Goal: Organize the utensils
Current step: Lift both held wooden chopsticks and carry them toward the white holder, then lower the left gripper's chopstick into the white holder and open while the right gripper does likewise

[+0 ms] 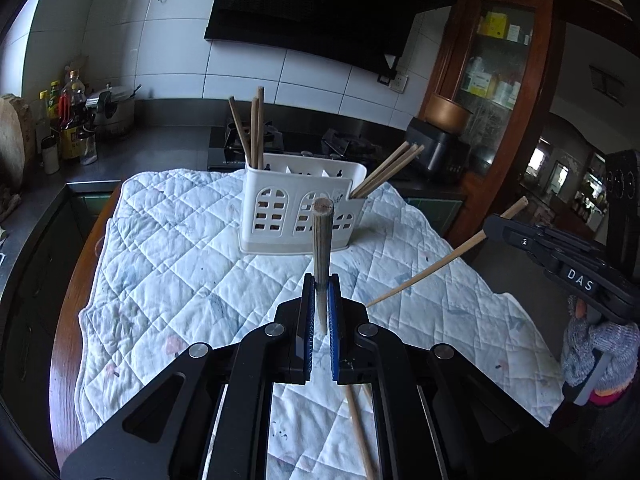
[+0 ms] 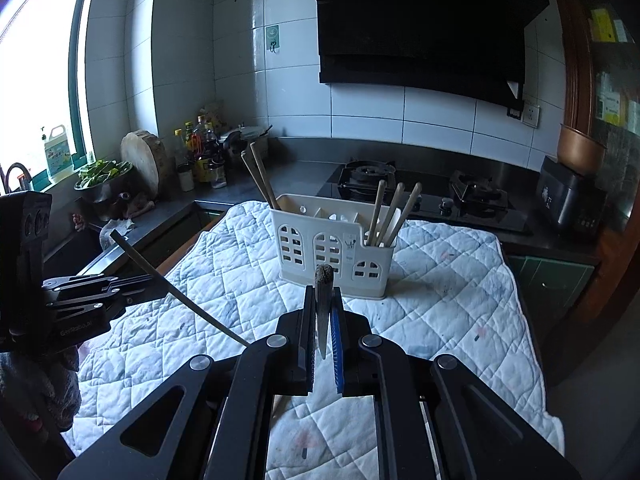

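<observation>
My left gripper (image 1: 321, 280) is shut on a wooden chopstick (image 1: 322, 240) that points forward and up towards the white utensil holder (image 1: 304, 208). My right gripper (image 2: 322, 292) is likewise shut on a chopstick (image 2: 323, 280), held above the quilt in front of the holder (image 2: 332, 248). Each gripper shows in the other's view, the right gripper (image 1: 496, 226) with its chopstick (image 1: 424, 272) slanting down and the left gripper (image 2: 154, 286) with its chopstick (image 2: 180, 296). Chopsticks stand in the holder's left end (image 1: 252, 132) and right end (image 1: 388, 172). One loose chopstick (image 1: 360, 432) lies on the quilt beneath my left gripper.
A white quilted cloth (image 1: 180, 280) covers the wooden table. Behind it runs a dark counter with a gas stove (image 2: 420, 196), bottles (image 2: 200, 156), a round chopping board (image 2: 144, 160) and a black cooker (image 2: 568, 200). A range hood (image 2: 420, 32) hangs above. A gloved hand (image 1: 592, 344) is at the right.
</observation>
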Demonstrator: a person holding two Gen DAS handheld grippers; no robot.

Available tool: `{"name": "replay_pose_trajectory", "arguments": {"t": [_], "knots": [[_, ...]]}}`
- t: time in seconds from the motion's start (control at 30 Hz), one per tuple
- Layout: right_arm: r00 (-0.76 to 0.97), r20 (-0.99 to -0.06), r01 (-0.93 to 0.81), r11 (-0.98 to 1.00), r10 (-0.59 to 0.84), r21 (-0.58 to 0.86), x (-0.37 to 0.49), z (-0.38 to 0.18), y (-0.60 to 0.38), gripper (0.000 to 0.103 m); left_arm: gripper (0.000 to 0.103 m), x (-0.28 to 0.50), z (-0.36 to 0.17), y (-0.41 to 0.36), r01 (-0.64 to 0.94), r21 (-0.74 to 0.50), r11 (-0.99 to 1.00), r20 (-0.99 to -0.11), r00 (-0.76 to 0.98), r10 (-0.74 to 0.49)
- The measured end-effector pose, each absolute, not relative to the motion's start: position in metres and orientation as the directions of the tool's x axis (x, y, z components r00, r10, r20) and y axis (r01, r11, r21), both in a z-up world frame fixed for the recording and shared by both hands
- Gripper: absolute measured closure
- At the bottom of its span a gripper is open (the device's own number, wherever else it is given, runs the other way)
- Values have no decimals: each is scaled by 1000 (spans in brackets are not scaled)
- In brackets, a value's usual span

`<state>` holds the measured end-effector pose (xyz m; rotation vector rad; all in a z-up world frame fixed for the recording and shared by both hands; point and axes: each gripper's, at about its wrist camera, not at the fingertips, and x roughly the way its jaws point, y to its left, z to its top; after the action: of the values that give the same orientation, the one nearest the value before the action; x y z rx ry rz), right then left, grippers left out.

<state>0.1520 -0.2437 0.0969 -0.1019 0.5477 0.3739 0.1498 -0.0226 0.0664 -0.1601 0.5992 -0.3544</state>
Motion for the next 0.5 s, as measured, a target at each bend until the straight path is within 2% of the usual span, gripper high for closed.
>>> {"name": "replay_pose_trajectory", "arguments": {"t": [0.5], "knots": [[809, -479, -383, 924, 341, 10, 212, 183, -254, 96, 98, 213, 166, -30, 298, -173, 939, -412, 844, -344]]}}
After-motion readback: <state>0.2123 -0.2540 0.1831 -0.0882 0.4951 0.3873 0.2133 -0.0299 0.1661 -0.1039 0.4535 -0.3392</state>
